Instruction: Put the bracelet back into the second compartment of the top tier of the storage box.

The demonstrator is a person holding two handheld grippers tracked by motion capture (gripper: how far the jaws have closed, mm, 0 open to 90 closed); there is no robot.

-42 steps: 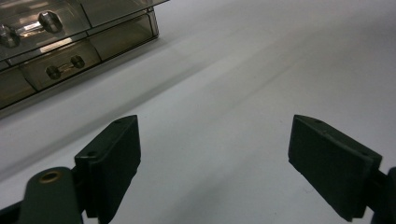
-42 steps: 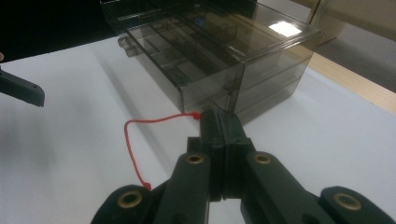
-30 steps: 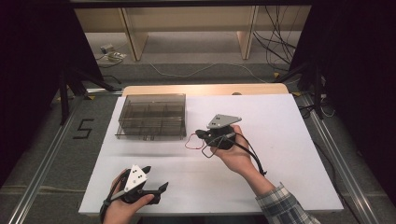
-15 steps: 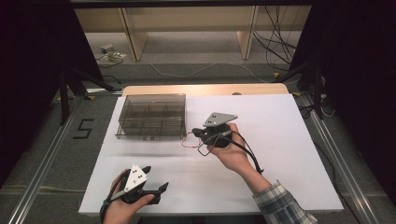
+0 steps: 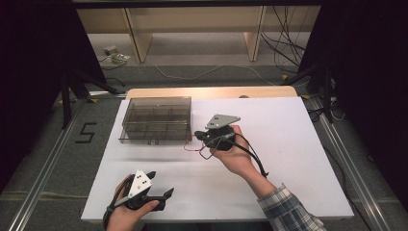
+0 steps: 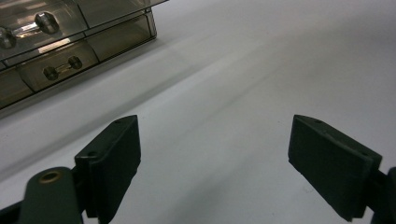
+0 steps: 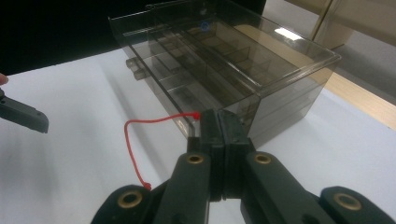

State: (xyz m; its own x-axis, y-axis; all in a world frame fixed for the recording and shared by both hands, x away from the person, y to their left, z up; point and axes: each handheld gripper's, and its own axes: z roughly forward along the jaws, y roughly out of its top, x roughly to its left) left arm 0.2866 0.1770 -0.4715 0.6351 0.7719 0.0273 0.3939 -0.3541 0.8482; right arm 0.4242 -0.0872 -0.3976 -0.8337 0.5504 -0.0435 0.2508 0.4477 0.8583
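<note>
Red cord (image 7: 140,128) runs out from the pinched tips of the right gripper (image 7: 218,122), whose jaws are pressed together on its end; from there it goes sideways, bends and drops in a loose curve toward the gripper's body. In the high view the cord (image 5: 191,144) shows as a thin loop hanging between that gripper (image 5: 202,136) and the near right corner of the smoky clear plastic box (image 5: 156,118). The jaws sit just beside that corner of the box (image 7: 261,70), which stands on the white table (image 5: 298,144) with small drawers stacked in its front and dividers inside. A right hand (image 5: 233,154) in a plaid sleeve holds this gripper near the middle of the table. Well apart, at the near left edge, the left gripper (image 5: 161,195) rests low in the other hand (image 5: 126,211); its jaws stand wide apart over bare table, with nothing between them, and the box's drawer knobs (image 6: 60,70) show farther off.
</note>
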